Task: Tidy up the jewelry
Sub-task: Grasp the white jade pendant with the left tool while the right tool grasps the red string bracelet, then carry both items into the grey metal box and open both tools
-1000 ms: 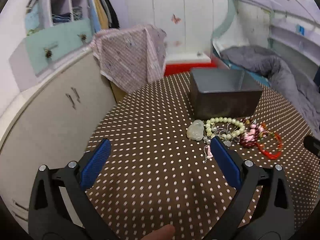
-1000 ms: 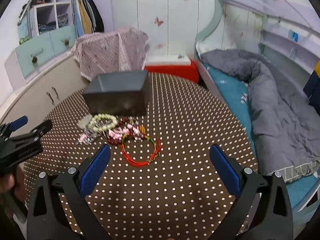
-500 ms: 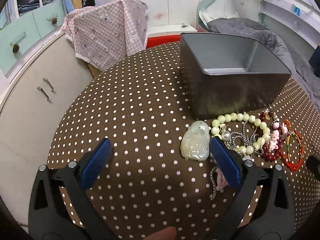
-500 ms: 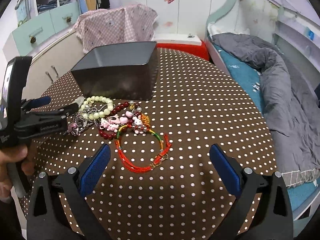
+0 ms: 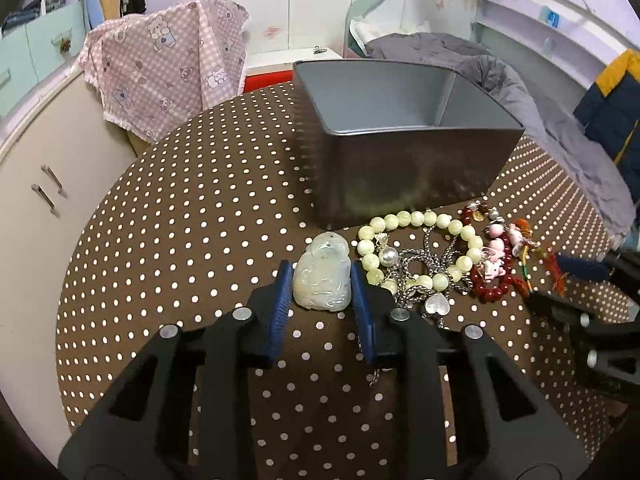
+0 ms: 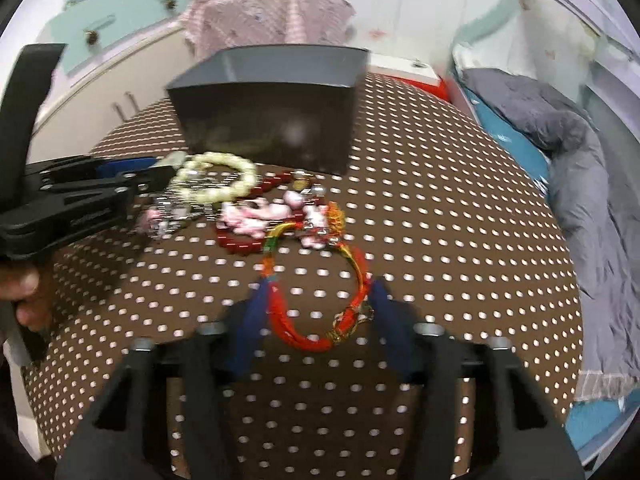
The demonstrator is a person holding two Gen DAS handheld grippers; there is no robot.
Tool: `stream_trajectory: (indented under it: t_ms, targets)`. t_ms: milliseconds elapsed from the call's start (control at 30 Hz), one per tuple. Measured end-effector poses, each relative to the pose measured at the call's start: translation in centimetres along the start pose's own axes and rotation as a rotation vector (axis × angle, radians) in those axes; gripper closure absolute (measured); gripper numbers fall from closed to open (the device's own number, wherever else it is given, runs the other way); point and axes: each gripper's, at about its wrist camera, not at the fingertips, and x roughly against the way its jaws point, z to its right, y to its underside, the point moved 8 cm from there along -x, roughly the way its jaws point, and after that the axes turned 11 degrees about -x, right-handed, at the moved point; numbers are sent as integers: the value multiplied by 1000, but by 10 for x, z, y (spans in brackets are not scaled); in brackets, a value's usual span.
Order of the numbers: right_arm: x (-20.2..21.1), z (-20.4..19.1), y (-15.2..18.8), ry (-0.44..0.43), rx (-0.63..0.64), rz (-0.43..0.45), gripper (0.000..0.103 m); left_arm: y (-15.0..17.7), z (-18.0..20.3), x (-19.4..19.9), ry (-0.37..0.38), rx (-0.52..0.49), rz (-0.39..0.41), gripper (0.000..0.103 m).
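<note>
A pale jade pendant [image 5: 322, 276] lies on the dotted brown table, and my left gripper [image 5: 322, 286] is shut on it, pads against both its sides. To its right lie a pale green bead bracelet [image 5: 420, 248], silver chains [image 5: 424, 276], dark red beads [image 5: 494, 280] and pink charms [image 5: 496, 246]. A grey open box [image 5: 400, 152] stands just behind them. My right gripper [image 6: 316, 304] has its blue pads closed against both sides of a red cord bracelet [image 6: 312, 300] lying on the table. The right wrist view is blurred.
The round table [image 5: 180, 220] has a brown cloth with white dots. A white cabinet [image 5: 36, 184] with a pink checked cloth [image 5: 168, 64] stands at the left. A bed with a grey quilt [image 6: 592, 168] is at the right.
Both grippers moved forward and down to the jewelry and closed from wide open: the left around the jade pendant, the right around the red cord bracelet.
</note>
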Motion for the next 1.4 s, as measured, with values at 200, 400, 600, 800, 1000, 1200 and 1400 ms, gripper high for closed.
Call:
stream_trajectory:
  t_ms: [200, 400, 600, 800, 1000, 1200, 1400]
  targets:
    - [12, 5, -2, -56, -33, 11, 99, 5, -14, 11, -8, 37, 12, 74]
    - [38, 14, -15, -115, -58, 53, 99, 2, -23, 31, -21, 70, 50, 74]
    - [68, 16, -53, -179, -56, 122, 99, -18, -25, 65, -22, 60, 129, 74]
    - [106, -3, -105, -231, -12, 233, 99, -48, -30, 96, -31, 31, 212, 74]
    - [119, -19, -152, -273, 10, 299, 99, -90, -30, 118, -36, 11, 300, 74]
    - [95, -23, -187, -314, -26, 265, 99, -129, -20, 110, -13, -6, 321, 74]
    - [48, -20, -189, -335, -83, 149, 96, -139, -17, 76, 39, 24, 269, 73]
